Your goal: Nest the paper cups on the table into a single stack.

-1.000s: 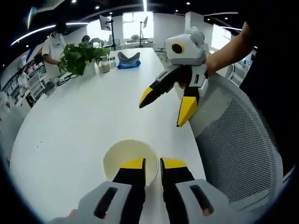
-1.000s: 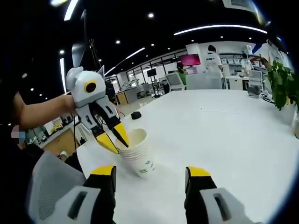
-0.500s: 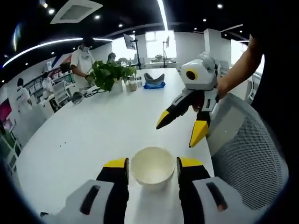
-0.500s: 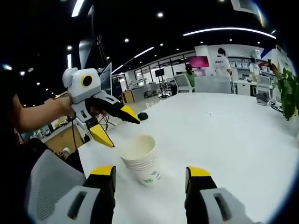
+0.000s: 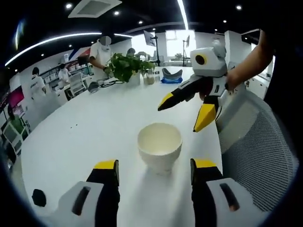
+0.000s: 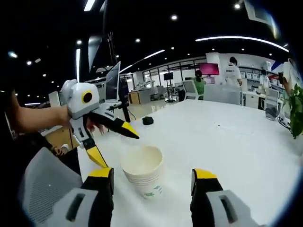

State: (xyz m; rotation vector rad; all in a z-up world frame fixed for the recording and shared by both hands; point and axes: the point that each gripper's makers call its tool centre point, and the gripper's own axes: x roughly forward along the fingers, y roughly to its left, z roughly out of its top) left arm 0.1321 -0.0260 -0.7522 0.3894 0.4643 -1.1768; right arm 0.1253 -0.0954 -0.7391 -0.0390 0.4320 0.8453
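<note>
A white table (image 5: 85, 123) spans both views, with a mesh chair (image 5: 255, 142) at the right of the left gripper view and a plant (image 5: 125, 66) at upper centre. The cup stack (image 6: 142, 176) stands upright near the table edge at lower centre of the right gripper view (several rims nested, a green mark low on its side), between the wide-open, empty jaws of the right gripper (image 6: 154, 176). In the left gripper view the stack sits just beyond the left gripper (image 5: 154, 168), also spread wide and holding nothing.

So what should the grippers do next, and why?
Probably just back away. The cups already sit nested in one stack on the table, and both the left gripper and right gripper are open, holding nothing.
</note>
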